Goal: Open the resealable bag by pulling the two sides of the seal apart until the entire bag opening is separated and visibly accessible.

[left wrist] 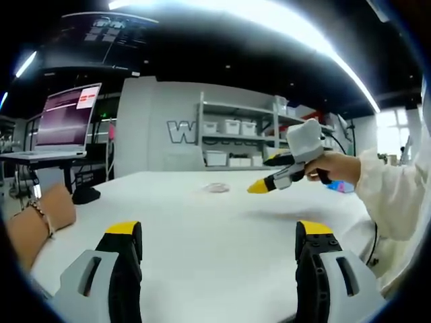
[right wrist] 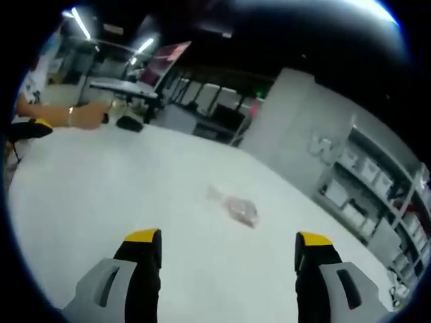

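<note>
Far across the white desk (left wrist: 202, 242) in the left gripper view, the resealable bag (left wrist: 217, 188) lies flat, well apart from the left gripper (left wrist: 219, 235), whose jaws stand open and empty. The right gripper (left wrist: 259, 186), held by a hand (left wrist: 335, 168), hovers near the bag; its jaw state cannot be told here.

Right gripper view: the bag (right wrist: 236, 206) lies ahead of the right gripper (right wrist: 227, 245), jaws open and empty. It looks light, limp and slippery; grip one seal lip per gripper. Nothing obstructs. A laptop (right wrist: 161, 64) stands far left.
</note>
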Available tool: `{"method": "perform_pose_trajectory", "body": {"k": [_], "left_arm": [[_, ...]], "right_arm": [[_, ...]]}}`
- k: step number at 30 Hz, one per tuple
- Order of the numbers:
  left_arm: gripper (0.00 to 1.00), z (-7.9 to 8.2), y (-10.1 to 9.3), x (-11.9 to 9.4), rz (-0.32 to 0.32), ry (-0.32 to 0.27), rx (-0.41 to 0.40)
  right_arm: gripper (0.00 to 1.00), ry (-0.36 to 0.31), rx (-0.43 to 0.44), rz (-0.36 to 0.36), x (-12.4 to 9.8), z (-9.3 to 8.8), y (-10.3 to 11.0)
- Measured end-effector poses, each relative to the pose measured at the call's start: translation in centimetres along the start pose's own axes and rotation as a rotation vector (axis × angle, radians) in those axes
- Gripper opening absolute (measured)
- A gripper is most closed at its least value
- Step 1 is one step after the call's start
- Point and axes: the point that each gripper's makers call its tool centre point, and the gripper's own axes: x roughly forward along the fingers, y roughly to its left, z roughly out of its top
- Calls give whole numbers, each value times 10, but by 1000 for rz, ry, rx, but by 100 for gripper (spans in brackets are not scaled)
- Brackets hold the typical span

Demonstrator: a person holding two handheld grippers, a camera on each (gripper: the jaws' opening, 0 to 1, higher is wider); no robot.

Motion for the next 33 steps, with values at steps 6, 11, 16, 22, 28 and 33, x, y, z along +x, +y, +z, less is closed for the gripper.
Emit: {"method": "perform_pose_trajectory", "body": {"k": [6,11,16,22,28,33], "left_arm": [[93,-1,1,0,3,-1,-4],[93,0,1,-1,0,-2,-4],[93,0,3,-1,3,-2,-6],[93,1,2,0,-2,-3,-6],[93,0,3,0,-1,-1,-7],[93,0,5,0,2,-2,-8]], "right_arm": [[80,7,-44,-2,6,4,1],[78,9,-90,-10,10,5,1],[79,11,-129,-4,15,6,4],[78,-4,-164,0,22,12,6],[77,11,-204,0,29,11,8],[76,12,-222,-5,34,12,8]]}}
